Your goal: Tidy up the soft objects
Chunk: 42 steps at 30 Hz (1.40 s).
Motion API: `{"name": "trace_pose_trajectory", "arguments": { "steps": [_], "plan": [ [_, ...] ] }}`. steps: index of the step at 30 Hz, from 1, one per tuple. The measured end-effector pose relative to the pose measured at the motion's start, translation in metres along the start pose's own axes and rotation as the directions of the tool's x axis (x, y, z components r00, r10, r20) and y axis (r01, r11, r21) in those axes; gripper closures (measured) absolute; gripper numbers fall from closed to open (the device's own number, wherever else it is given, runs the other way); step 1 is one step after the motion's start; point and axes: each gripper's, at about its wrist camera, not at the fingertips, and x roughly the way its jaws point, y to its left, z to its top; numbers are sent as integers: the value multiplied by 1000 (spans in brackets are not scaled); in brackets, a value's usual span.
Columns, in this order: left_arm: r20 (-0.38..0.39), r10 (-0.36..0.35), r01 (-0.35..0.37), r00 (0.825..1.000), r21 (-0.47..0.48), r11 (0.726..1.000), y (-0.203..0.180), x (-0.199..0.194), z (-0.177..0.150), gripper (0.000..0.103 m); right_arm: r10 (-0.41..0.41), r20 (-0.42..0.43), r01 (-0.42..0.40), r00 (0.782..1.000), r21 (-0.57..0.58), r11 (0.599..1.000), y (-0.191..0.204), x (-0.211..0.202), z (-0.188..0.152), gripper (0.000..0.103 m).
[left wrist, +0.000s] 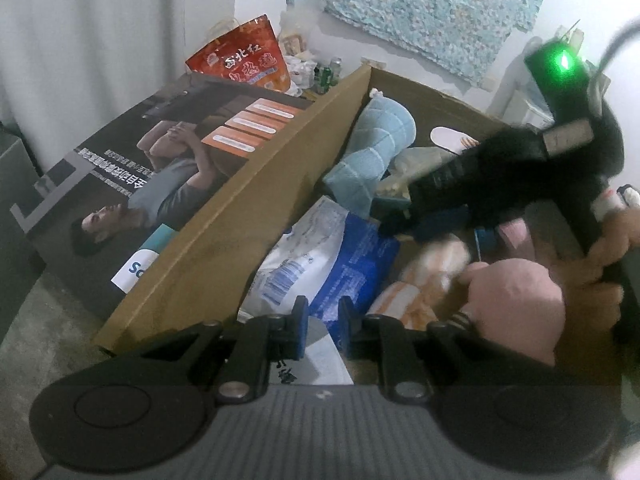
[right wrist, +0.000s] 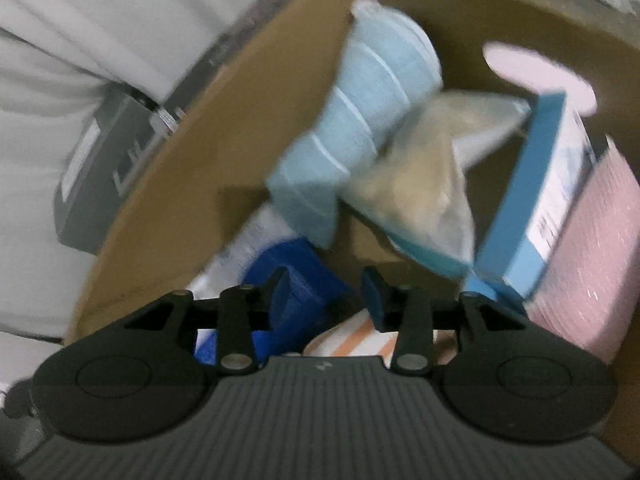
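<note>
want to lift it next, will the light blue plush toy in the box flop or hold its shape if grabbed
The light blue plush toy looks stuffed and quilted, so it probably squashes under the fingers and sags somewhat. It is likely light for its size. It leans on the cardboard box wall, so it may slump once nudged.

Red bag [left wrist: 244, 58] – "西北红"; box side [left wrist: 132, 268] – "Sc".

White wall [left wrist: 100, 32], hung floral cloth [left wrist: 420, 8].

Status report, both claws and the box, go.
Left claw open, empty, over cardboard box. Right claw open, empty, view blurred. Blue plush in box among blue-white bag; nothing gripped.
</note>
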Motion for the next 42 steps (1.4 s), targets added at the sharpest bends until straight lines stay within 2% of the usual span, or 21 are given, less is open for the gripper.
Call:
{"name": "trace_pose_trajectory", "arguments": {
  "steps": [2, 5, 8, 13, 17, 19, 20, 21, 23, 27, 28, 32, 34, 35, 38, 39, 40, 41, 42],
  "plan": [
    [-5, -3, 3, 1000, -1, 1000, 1, 0, 0, 87, 4, -9, -4, 1000, 0, 1000, -5, 0, -6, 59],
    [5, -9, 9, 1000, -5, 1000, 1, -3, 0, 86, 8, 37, -9, 999, 9, 1000, -8, -13, -8, 58],
    [31, -17, 18, 999, -18, 1000, 4, -11, 2, 81, 78, 82, -81, 994, 34, 996, -9, -26, -4, 58],
    [105, -3, 7, 994, -34, 999, 11, -36, 4, 74, 198, 127, -201, 972, 10, 980, 10, -36, 0, 58],
    [145, 17, -9, 989, -57, 998, 18, -54, 3, 63, 286, 115, -289, 951, 17, 957, 26, -23, 6, 58],
    [159, 23, -13, 987, -64, 998, 21, -62, 0, 60, 332, 88, -335, 939, 23, 942, 33, -14, 8, 58],
    [166, 24, -13, 986, -66, 998, 22, -65, -1, 56, 335, 65, -337, 940, 26, 941, 37, -7, 9, 57],
    [173, 25, -13, 985, -69, 998, 23, -68, -2, 52, 312, 44, -313, 949, 24, 950, 40, -2, 7, 56],
    [190, 30, -16, 981, -75, 997, 24, -75, -6, 48, 203, -11, -204, 979, -3, 979, 48, 9, 0, 57],
    [218, 34, -16, 975, -81, 997, 26, -88, -15, 39, 108, -11, -108, 994, -45, 993, 53, 5, -12, 56],
    [227, 33, -16, 973, -79, 997, 26, -91, -17, 38, 111, -3, -111, 994, -43, 993, 53, 1, -14, 56],
    [262, 46, -27, 964, -74, 997, 23, -106, -27, 20, 200, 82, -200, 976, -9, 980, 40, -42, -28, 56],
    [286, 41, -24, 957, -64, 998, 22, -116, -35, 12, 216, 156, -215, 964, -24, 976, 36, -74, -44, 52],
    [296, 39, -22, 955, -61, 998, 22, -121, -38, 7, 211, 195, -207, 958, -39, 977, 34, -91, -56, 47],
    [334, 34, -17, 942, -53, 998, 21, -137, -51, 0, 150, 307, -129, 940, -89, 988, 28, -139, -98, 29],
    [347, 35, -19, 937, -50, 999, 20, -142, -55, 0, 112, 346, -80, 932, -107, 991, 30, -153, -117, 22],
    [357, 37, -22, 933, -48, 999, 18, -147, -59, 0, 83, 376, -39, 923, -122, 992, 31, -163, -133, 20],
    [360, 40, -24, 932, -49, 999, 17, -151, -62, 0, 45, 409, 12, 911, -135, 991, 34, -173, -150, 17],
    [359, 40, -23, 933, -51, 998, 15, -154, -65, 0, -4, 445, 74, 896, -140, 987, 36, -182, -169, 10]
  ]
}}
